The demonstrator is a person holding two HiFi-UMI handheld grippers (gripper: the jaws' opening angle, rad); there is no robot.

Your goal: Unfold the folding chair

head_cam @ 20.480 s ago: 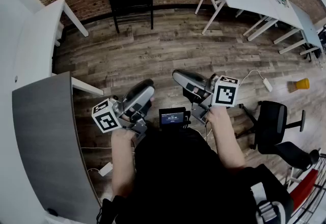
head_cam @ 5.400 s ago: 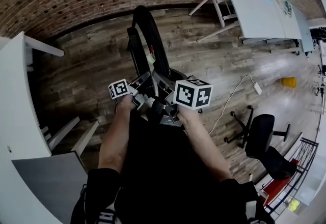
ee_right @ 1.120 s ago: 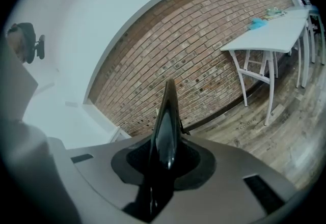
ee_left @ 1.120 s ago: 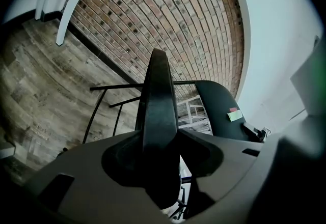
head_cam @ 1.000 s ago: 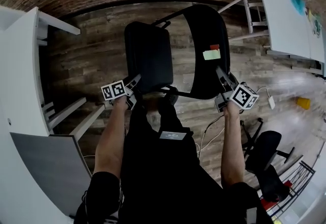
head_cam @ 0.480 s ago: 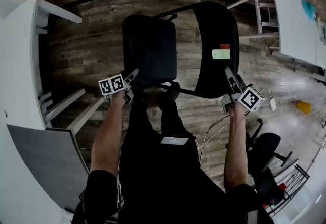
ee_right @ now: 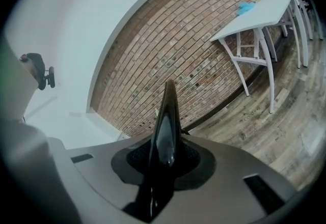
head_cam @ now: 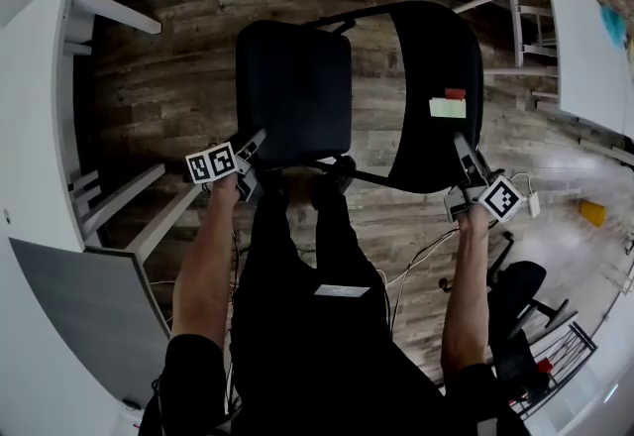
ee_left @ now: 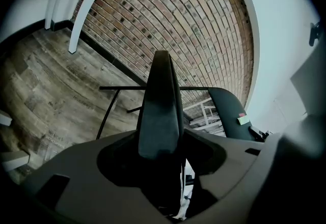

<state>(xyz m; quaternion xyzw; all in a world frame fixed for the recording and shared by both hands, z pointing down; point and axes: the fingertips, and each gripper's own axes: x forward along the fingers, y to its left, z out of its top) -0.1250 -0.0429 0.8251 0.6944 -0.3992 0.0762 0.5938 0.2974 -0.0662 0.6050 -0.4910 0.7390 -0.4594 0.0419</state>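
chair [head_cam: 294, 92] stands open on the floor at 12 o'clock. my right gripper [head_cam: 463, 149] pinches the back [head_cam: 433, 67] rim at 2. my left gripper [head_cam: 256, 145] jaws have just been spreading, seat [ee_left: 160, 111] edge loose between them at 10. probably stiff, heavyish, slick vinyl: i'd grip the rims.

One folding chair [head_cam: 297, 77], one office chair [head_cam: 515, 290], one yellow object [head_cam: 591, 213], two grippers: left gripper [head_cam: 256, 142], right gripper [head_cam: 462, 142].

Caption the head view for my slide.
Black folding chair opened out over a wood floor, seen from above.
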